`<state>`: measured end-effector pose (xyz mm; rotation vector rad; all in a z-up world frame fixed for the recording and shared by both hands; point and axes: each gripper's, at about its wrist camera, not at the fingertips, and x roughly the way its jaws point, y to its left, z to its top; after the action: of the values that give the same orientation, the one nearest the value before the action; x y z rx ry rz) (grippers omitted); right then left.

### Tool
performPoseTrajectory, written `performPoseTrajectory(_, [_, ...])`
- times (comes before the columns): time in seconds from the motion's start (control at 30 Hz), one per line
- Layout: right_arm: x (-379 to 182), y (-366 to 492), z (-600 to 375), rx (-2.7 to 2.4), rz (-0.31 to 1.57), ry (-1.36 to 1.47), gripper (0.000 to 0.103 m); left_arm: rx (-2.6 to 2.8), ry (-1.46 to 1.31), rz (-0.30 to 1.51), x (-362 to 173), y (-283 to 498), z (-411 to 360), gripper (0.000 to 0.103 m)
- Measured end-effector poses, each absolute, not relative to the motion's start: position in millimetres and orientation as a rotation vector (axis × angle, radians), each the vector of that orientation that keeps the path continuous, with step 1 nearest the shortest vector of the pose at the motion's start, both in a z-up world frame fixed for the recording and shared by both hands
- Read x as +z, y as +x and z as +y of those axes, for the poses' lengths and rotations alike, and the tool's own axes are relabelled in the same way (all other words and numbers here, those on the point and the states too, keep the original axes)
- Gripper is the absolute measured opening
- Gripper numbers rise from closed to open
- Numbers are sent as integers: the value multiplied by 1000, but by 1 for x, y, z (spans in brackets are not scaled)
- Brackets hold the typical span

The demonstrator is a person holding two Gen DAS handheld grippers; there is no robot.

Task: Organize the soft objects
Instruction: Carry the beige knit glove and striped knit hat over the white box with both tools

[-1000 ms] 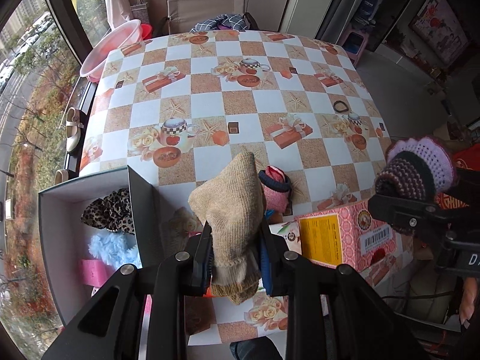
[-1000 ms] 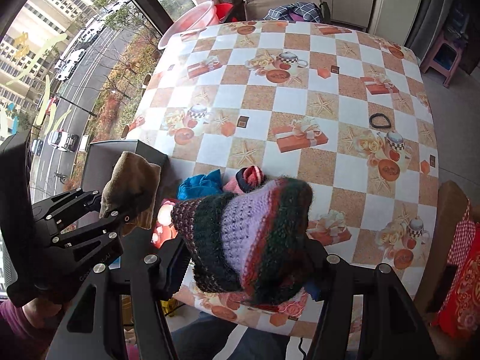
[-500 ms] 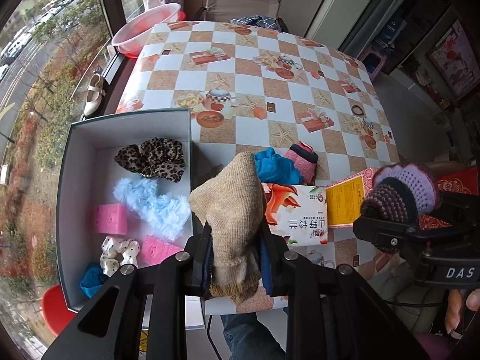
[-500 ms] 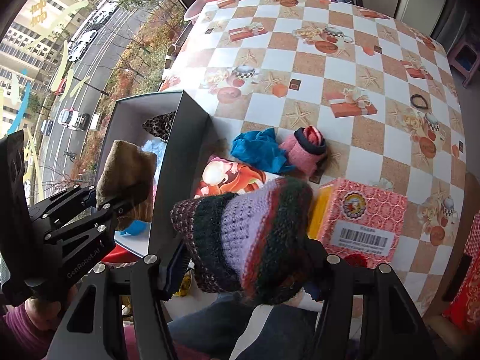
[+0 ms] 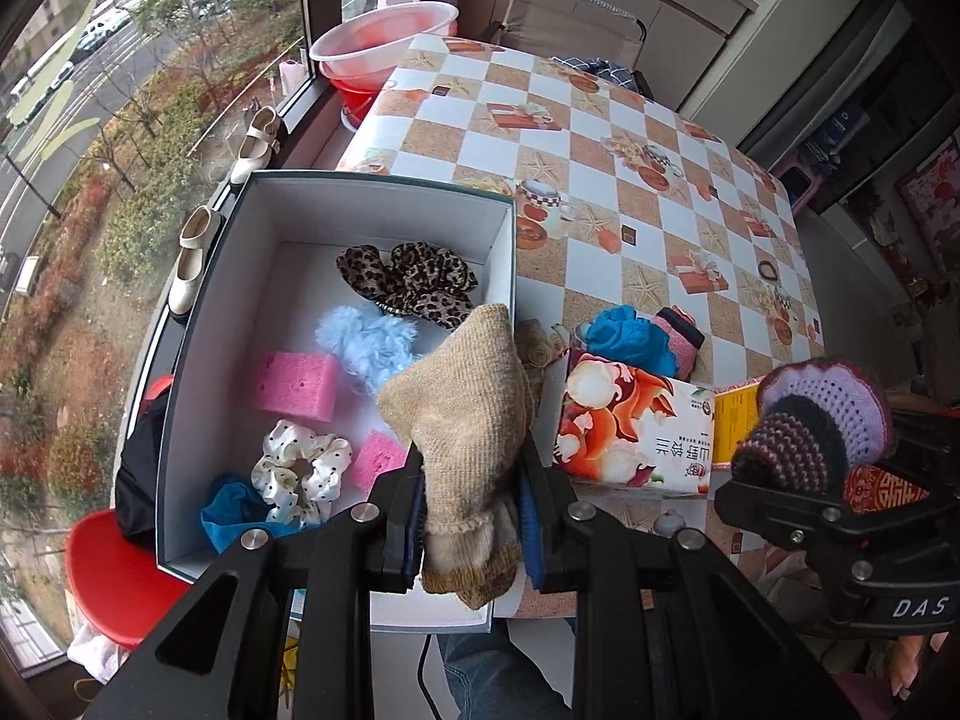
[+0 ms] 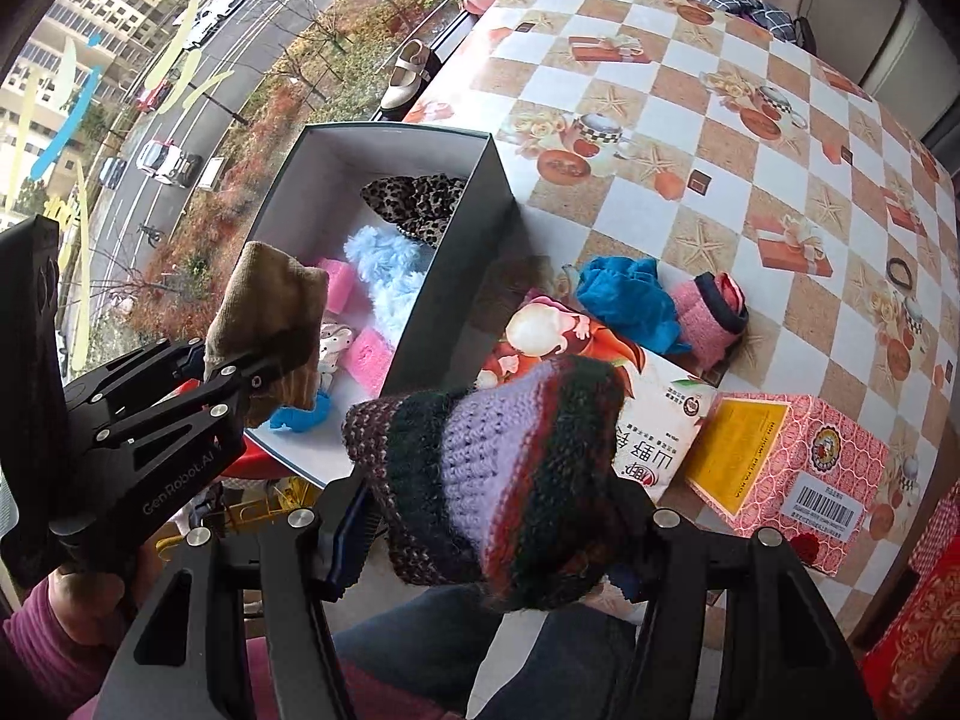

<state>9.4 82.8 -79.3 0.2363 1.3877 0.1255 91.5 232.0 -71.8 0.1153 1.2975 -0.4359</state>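
Observation:
My left gripper [image 5: 471, 516] is shut on a tan knitted sock [image 5: 468, 414] and hangs over the right wall of the open grey box [image 5: 384, 186]. The same gripper [image 6: 240, 366] shows at the left of the right wrist view, above the box [image 6: 456, 264]. My right gripper [image 6: 498, 540] is shut on a bulky striped purple and dark knit piece [image 6: 498, 468], above the table's near edge and right of the box. Inside the box lie a leopard scrunchie [image 5: 408, 282], a blue fluffy piece [image 5: 366, 339], pink sponges [image 5: 294, 384] and a dotted white scrunchie [image 5: 300, 471].
On the checked tablecloth right of the box lie a blue cloth [image 5: 624, 333], a pink sock [image 5: 681, 336], a printed tissue pack [image 5: 630, 426] and a pink carton [image 6: 798, 468]. A black hair tie [image 6: 898, 270] sits far right. A red stool [image 5: 114, 570] stands below the box.
Both grippers have moved left with their knit pieces still held. The box, once at the left edge of the left wrist view, now lies right under the tan sock.

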Motion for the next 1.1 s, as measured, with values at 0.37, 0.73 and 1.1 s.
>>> performPoseTrajectory(0.37, [-80, 19, 103, 154, 1406, 184, 63, -394, 77, 1312, -81, 95, 258, 28])
performPoseTrajectory(0.73, [-79, 25, 114, 164, 1415, 150, 63, -387, 58, 1312, -83, 97, 265, 28])
performPoseTrajectory(1.1, [-82, 36, 129, 196, 1435, 109, 63, -351, 20, 1319, -87, 102, 281, 28])
